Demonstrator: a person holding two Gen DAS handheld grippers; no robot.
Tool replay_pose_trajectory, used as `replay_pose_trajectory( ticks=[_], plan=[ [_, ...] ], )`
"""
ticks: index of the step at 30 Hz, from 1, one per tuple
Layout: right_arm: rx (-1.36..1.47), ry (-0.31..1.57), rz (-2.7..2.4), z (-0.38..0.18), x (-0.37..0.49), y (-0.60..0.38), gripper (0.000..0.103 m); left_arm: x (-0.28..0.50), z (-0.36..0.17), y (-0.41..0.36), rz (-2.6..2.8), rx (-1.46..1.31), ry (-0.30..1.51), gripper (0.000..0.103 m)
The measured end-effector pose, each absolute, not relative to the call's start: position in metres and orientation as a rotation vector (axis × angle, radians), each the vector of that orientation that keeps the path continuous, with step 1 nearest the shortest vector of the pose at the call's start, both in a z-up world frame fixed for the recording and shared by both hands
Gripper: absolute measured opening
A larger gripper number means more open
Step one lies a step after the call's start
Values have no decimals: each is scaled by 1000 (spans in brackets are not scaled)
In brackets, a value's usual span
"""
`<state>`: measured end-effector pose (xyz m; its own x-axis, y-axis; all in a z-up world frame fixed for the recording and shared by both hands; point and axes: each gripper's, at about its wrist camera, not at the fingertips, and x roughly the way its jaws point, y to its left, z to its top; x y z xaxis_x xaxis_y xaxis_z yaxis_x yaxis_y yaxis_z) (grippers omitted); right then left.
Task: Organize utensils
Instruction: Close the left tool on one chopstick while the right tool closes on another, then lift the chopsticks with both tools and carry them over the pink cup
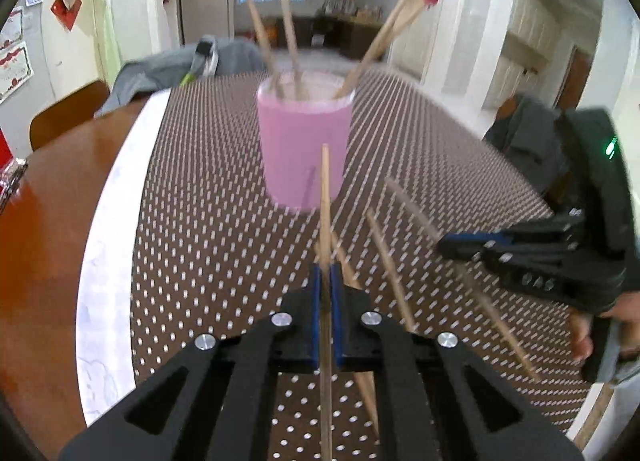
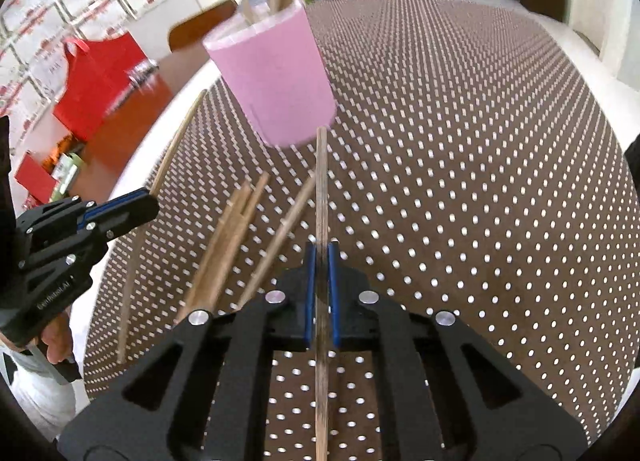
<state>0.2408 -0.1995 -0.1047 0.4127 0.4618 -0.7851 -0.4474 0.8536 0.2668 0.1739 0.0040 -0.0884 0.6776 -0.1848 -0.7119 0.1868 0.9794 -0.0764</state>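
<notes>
pinched one chopstick (image 1: 325, 221) between the left gripper (image 1: 326, 281) at lower centre; likewise another chopstick (image 2: 321, 197) in the right gripper (image 2: 321, 261). showed red bag (image 2: 96, 85) upper left, right view only; pink cup (image 1: 304, 141) beyond.

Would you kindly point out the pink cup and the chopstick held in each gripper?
pink cup (image 1: 304, 141), left wrist view, front wall.
left gripper's chopstick (image 1: 325, 197), left wrist view, shaft.
right gripper's chopstick (image 2: 321, 189), right wrist view, shaft.

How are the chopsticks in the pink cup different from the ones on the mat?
The chopsticks in the pink cup stand up and fan apart; the loose chopsticks on the mat lie flat, bunched together. The cup's are put away; the mat's wait. Both look like plain wood.
</notes>
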Motion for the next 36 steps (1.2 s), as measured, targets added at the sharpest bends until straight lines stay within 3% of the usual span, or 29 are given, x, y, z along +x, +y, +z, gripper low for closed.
replay_pose_trajectory(
  ticks=[10,20,36],
  plan=[
    [82,803,649,-60,214,-221,6,162,-38,3,-278,-52,520,6],
    [177,648,674,-25,192,-229,6,158,-8,5,-306,-95,345,6],
    [228,249,620,33,209,-192,7,192,37,16,-275,-169,131,6]
  ],
)
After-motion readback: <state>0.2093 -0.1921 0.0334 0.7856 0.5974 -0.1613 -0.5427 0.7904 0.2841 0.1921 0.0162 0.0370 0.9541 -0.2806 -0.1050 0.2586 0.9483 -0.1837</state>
